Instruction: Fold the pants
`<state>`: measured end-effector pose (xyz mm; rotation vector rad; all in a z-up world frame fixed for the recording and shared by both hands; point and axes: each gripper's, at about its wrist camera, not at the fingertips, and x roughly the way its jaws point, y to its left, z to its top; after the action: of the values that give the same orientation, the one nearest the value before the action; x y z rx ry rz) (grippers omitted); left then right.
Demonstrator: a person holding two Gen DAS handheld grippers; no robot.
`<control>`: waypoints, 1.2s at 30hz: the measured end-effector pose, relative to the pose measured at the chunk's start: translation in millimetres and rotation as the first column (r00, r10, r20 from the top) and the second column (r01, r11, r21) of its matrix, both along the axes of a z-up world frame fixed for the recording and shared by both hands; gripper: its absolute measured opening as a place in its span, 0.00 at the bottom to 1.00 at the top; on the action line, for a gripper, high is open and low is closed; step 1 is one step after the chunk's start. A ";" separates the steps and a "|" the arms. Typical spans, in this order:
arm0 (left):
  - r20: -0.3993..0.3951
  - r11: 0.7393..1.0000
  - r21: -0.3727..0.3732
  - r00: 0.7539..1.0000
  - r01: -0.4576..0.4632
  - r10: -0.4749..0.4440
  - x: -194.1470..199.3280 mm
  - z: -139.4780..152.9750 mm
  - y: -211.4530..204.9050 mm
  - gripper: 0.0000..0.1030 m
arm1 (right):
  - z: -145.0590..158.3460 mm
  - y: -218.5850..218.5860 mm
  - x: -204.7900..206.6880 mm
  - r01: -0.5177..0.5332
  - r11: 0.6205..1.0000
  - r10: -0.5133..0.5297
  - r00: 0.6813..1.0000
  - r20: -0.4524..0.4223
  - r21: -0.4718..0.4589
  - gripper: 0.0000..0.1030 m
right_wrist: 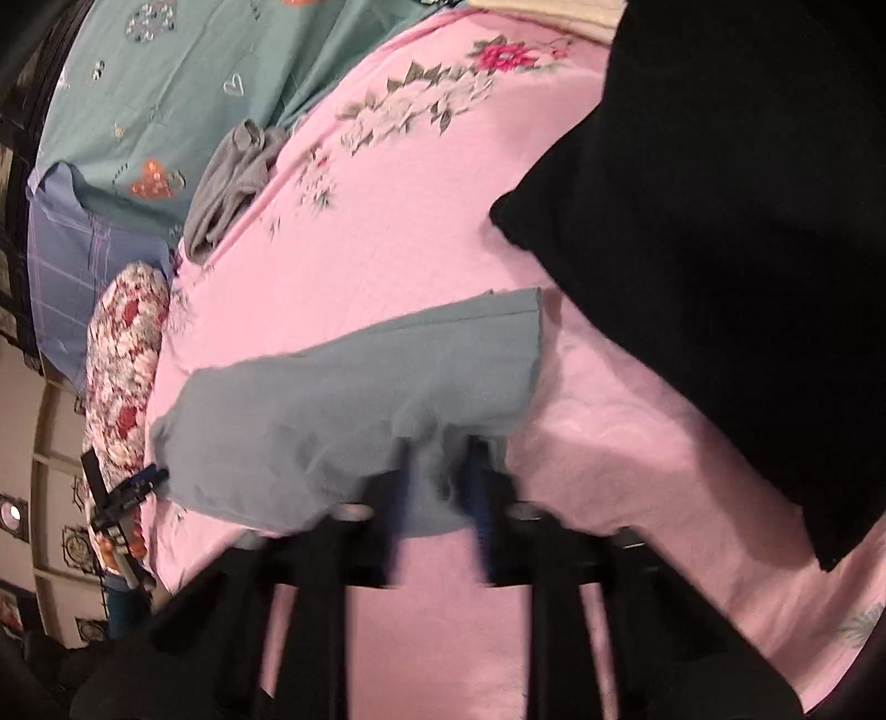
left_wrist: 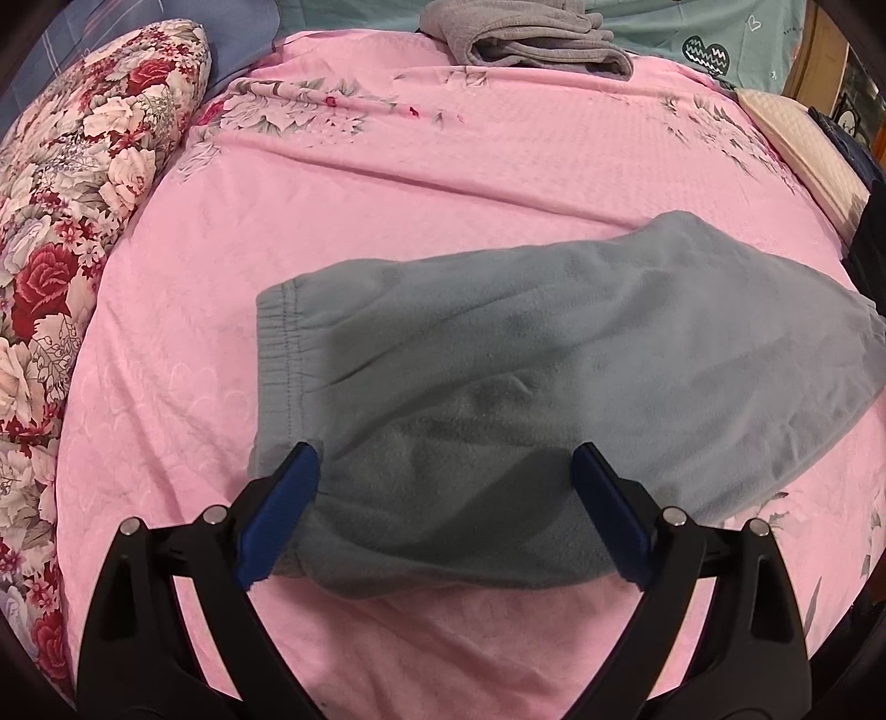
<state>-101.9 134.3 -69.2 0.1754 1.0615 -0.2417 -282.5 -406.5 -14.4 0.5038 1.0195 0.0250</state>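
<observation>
Grey-blue fleece pants [left_wrist: 526, 360] lie folded on the pink bedsheet [left_wrist: 387, 194], elastic waistband to the left. My left gripper [left_wrist: 443, 459] is open, its blue pads straddling the near edge of the pants without pinching it. In the right wrist view the pants [right_wrist: 360, 399] show as a grey-blue slab. My right gripper [right_wrist: 440, 459] is blurred; its narrow jaws hold a bunch of the pants' near edge. The left gripper also shows small at the left edge of that view [right_wrist: 133, 487].
A floral pillow [left_wrist: 83, 249] lies along the left. A folded grey garment [left_wrist: 526, 39] sits at the far edge of the bed. A black cloth [right_wrist: 720, 249] covers the right side in the right wrist view. A teal sheet [right_wrist: 166, 83] lies beyond the bed.
</observation>
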 end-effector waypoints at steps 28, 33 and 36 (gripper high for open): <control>-0.015 1.000 0.021 1.000 -0.012 0.013 2.9 -3.7 -3.0 0.91 | -9.6 -18.1 -12.2 -0.014 0.993 0.009 0.999 0.043 0.120 0.40; -0.014 1.000 0.013 1.000 -0.009 0.009 3.9 -2.7 -2.9 0.91 | -20.4 -28.1 -20.9 0.063 0.981 -0.081 0.993 0.089 0.183 0.07; -0.012 1.000 -0.020 1.000 -0.009 0.009 4.6 0.0 0.9 0.91 | -17.9 -25.6 -28.8 0.085 0.975 -0.113 0.985 0.129 0.208 0.06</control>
<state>-97.3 135.2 -69.2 0.1516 1.0711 -0.2456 -311.3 -432.1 -32.2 0.7278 0.8568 0.0743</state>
